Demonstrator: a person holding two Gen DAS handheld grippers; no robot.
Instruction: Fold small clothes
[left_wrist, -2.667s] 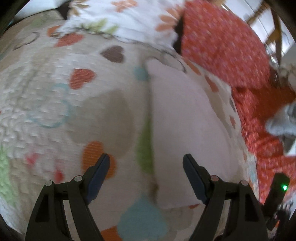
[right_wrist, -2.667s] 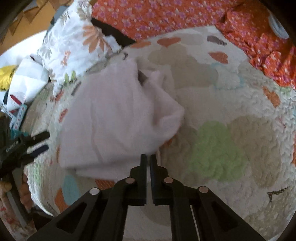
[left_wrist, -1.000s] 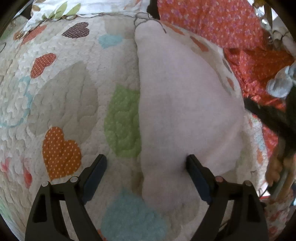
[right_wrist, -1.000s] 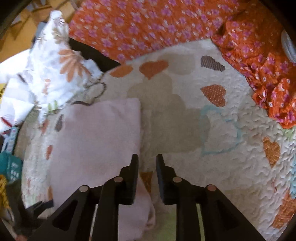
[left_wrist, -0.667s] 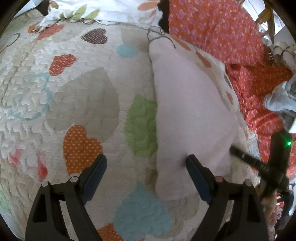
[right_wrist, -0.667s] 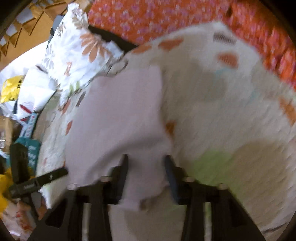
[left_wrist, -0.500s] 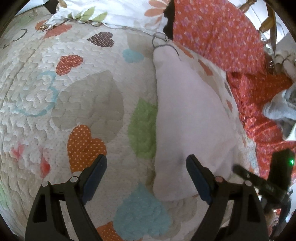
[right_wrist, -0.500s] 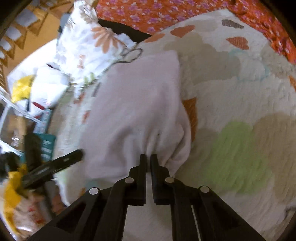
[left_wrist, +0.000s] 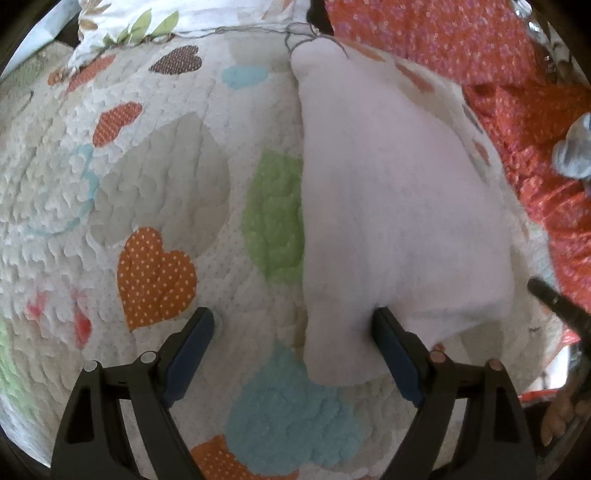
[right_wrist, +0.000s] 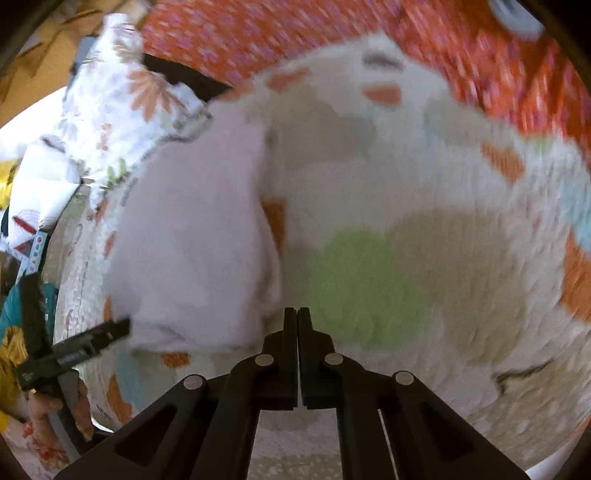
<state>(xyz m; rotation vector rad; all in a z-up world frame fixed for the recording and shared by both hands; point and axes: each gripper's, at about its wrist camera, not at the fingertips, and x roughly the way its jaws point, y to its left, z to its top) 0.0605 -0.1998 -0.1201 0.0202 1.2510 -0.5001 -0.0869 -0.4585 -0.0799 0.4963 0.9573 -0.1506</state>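
A pale pink folded garment (left_wrist: 388, 192) lies on the heart-patterned quilt (left_wrist: 155, 192). My left gripper (left_wrist: 293, 332) is open low over the quilt, its right finger (left_wrist: 391, 339) touching the garment's near edge. In the right wrist view the garment (right_wrist: 192, 251) lies left of centre. My right gripper (right_wrist: 297, 317) is shut, its tips just off the garment's near right corner; no cloth shows between the tips. The view is blurred.
A floral pillow (left_wrist: 192, 18) lies at the far edge of the quilt, also shown in the right wrist view (right_wrist: 125, 110). An orange flowered sheet (left_wrist: 517, 92) borders the quilt on the right. A grey cloth (left_wrist: 576, 151) lies on it.
My right gripper opened, closed on the garment's near corner, and now sits shut beside it, swinging right. My left gripper stayed open and shifted slightly closer to the garment's edge.
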